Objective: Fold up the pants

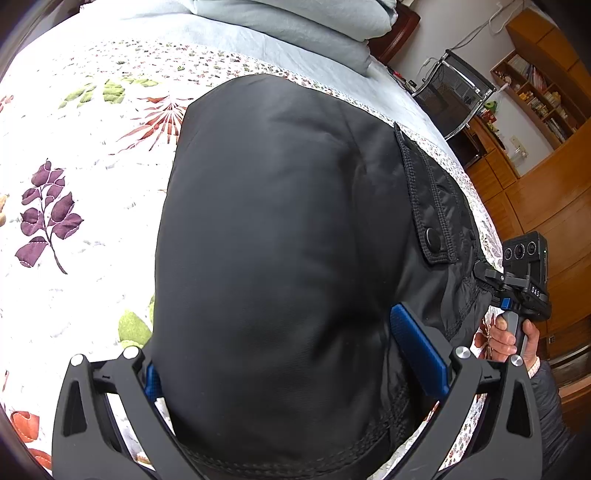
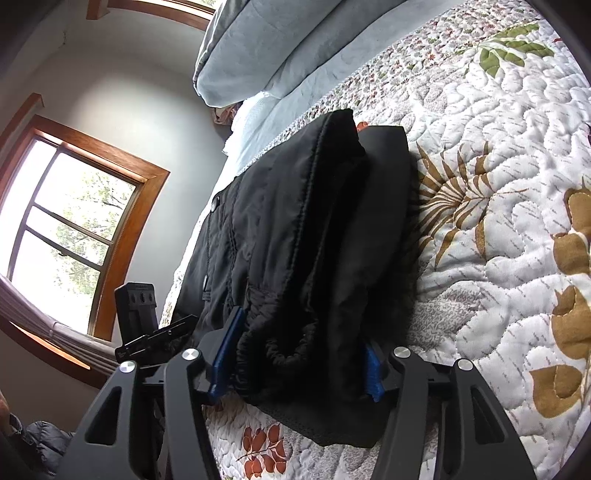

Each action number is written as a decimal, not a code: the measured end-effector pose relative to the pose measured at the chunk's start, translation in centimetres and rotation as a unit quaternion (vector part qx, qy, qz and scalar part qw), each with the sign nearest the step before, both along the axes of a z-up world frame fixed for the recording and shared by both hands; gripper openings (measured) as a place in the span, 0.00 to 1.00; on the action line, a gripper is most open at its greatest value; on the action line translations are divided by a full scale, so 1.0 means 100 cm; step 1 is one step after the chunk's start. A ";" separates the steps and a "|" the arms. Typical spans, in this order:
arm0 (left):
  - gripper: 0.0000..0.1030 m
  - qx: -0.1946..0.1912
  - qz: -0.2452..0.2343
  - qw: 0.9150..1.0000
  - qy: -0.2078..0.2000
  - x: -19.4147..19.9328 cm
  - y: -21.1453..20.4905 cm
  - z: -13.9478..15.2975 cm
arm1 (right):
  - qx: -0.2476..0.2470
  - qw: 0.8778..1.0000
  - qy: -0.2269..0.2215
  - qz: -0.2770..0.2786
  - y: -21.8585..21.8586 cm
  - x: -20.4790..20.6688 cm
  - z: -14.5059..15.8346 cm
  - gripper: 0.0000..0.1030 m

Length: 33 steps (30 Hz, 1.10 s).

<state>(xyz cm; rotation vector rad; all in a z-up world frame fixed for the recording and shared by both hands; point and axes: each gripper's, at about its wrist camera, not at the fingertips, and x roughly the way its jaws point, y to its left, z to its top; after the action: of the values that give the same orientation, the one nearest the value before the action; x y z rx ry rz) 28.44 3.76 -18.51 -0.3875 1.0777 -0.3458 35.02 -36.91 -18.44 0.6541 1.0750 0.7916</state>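
Black padded pants [image 1: 280, 236] lie folded in a thick stack on a floral quilt [image 1: 74, 192]. In the left wrist view my left gripper [image 1: 295, 354] straddles the near end of the stack, its blue pads [image 1: 419, 350] pressed against both sides. In the right wrist view the pants [image 2: 295, 236] show their elastic waistband, and my right gripper [image 2: 299, 363] clamps that bunched end between its blue pads [image 2: 227, 354]. The right gripper with its camera also shows at the right edge of the left wrist view [image 1: 524, 280], at the pants' pocket side.
Pale blue bedding [image 1: 295, 29] is piled at the head of the bed. A wooden bookshelf [image 1: 535, 88] and a metal chair [image 1: 454, 88] stand beyond the bed's right edge. A wood-framed window [image 2: 74, 236] is on the other side.
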 end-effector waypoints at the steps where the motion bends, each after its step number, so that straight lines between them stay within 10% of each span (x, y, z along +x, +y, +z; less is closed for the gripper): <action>1: 0.98 0.000 0.000 1.000 0.000 0.000 0.000 0.000 | -0.001 1.000 0.001 -0.002 0.001 0.000 0.000 0.56; 33: 0.97 0.091 -0.018 0.993 -0.074 -0.043 0.006 0.037 | -0.003 0.998 0.018 -0.052 -0.034 -0.028 0.008 0.68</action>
<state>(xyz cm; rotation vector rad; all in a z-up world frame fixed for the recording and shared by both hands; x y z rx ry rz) 24.11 4.38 -14.83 -0.1775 0.9619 -0.3015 32.19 -40.29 -17.66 0.7169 1.0672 0.6880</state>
